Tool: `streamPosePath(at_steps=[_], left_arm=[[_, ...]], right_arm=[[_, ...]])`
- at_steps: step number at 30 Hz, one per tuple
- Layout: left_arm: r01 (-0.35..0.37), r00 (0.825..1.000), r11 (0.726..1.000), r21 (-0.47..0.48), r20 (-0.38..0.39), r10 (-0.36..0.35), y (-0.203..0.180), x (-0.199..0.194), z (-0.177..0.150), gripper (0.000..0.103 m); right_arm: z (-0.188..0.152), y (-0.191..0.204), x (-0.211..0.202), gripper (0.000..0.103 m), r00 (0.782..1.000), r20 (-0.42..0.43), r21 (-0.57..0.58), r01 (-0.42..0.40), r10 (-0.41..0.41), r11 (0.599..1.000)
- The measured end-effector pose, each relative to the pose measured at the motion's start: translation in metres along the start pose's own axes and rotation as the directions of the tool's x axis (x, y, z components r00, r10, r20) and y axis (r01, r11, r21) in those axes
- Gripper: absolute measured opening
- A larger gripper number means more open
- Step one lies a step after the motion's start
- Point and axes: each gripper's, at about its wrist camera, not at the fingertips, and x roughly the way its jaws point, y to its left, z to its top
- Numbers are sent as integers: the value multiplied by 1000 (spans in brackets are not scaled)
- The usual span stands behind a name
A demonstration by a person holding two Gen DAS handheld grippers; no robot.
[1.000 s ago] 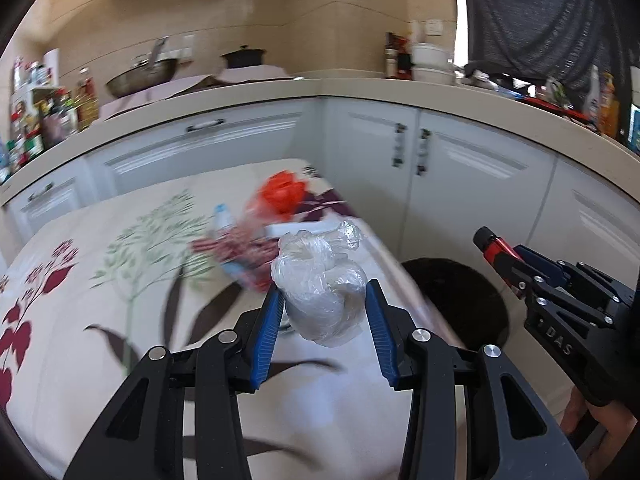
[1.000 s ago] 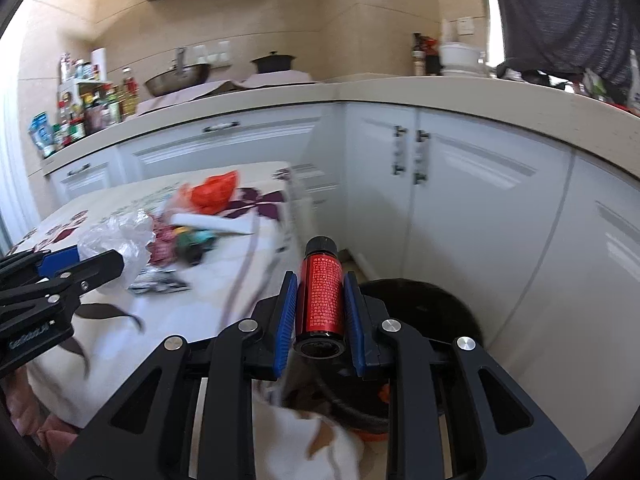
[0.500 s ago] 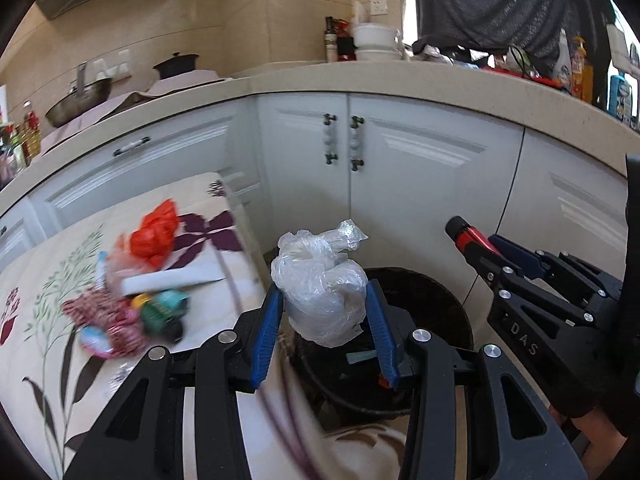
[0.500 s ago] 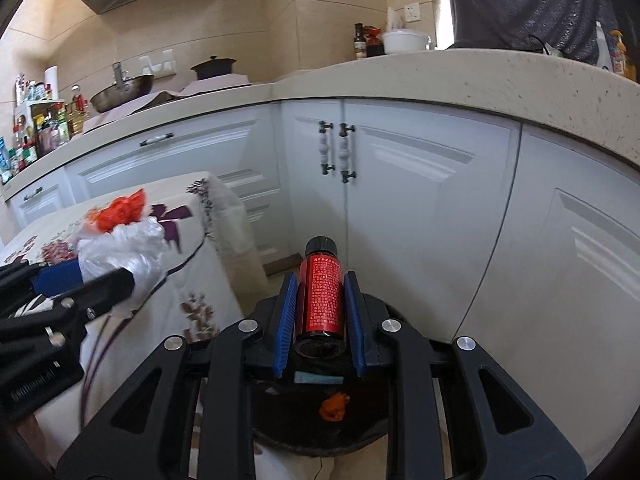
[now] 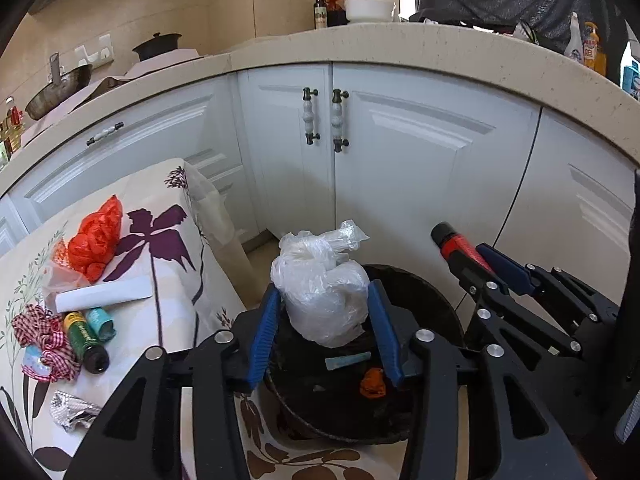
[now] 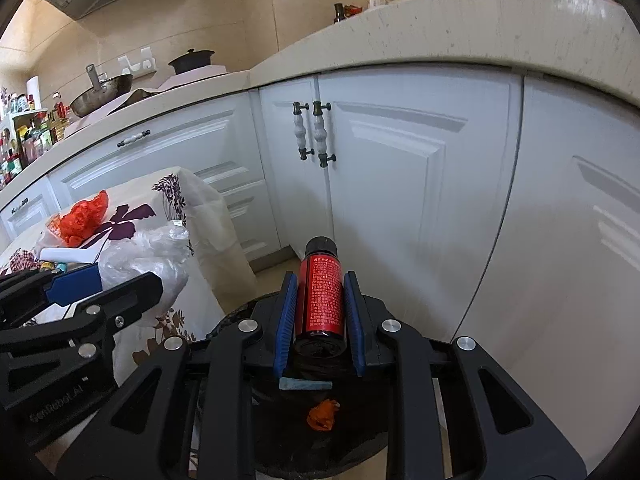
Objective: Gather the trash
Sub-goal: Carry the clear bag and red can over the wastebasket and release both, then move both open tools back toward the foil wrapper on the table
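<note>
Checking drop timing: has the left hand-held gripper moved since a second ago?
Yes. The left hand-held gripper carried its plastic bag from over the table to above the bin.

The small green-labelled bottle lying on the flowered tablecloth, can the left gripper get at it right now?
Probably not as things stand: the left gripper is shut on a crumpled clear plastic bag over the black trash bin. The small green-labelled bottle lies uncovered on the flowered tablecloth, so it looks reachable once the bag is dropped.

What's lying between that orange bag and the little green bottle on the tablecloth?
In the left wrist view, a white paper strip lies between the orange bag and the green bottle.
</note>
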Motion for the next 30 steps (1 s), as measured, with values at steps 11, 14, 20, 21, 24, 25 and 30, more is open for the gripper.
streamPosePath(at_steps=[11,14,20,21,24,25,30], left_arm=[[11,1000,999,-36,3,-11,13,-12,-3,64],[4,1000,999,-46,9,-4,22,-19,-5,66],[-44,998,997,-62,37,46,52,-42,-10,70],[-56,997,996,-67,41,59,59,-46,-11,70],[-96,993,991,-89,54,101,80,-59,-16,71],[-108,992,990,-95,56,114,87,-62,-18,71],[-185,979,973,-137,63,195,124,-83,-28,71]], right_arm=[[1,2,-6,43,1000,9,28,0,0,1000],[2,10,-12,43,1000,10,23,-10,10,1000],[4,33,-23,44,999,12,9,-51,50,999],[4,37,-25,44,998,12,6,-58,58,998],[5,56,-31,44,996,11,-12,-88,88,996],[5,65,-33,44,995,11,-23,-101,102,995],[7,97,-40,44,988,7,-60,-156,156,986]])
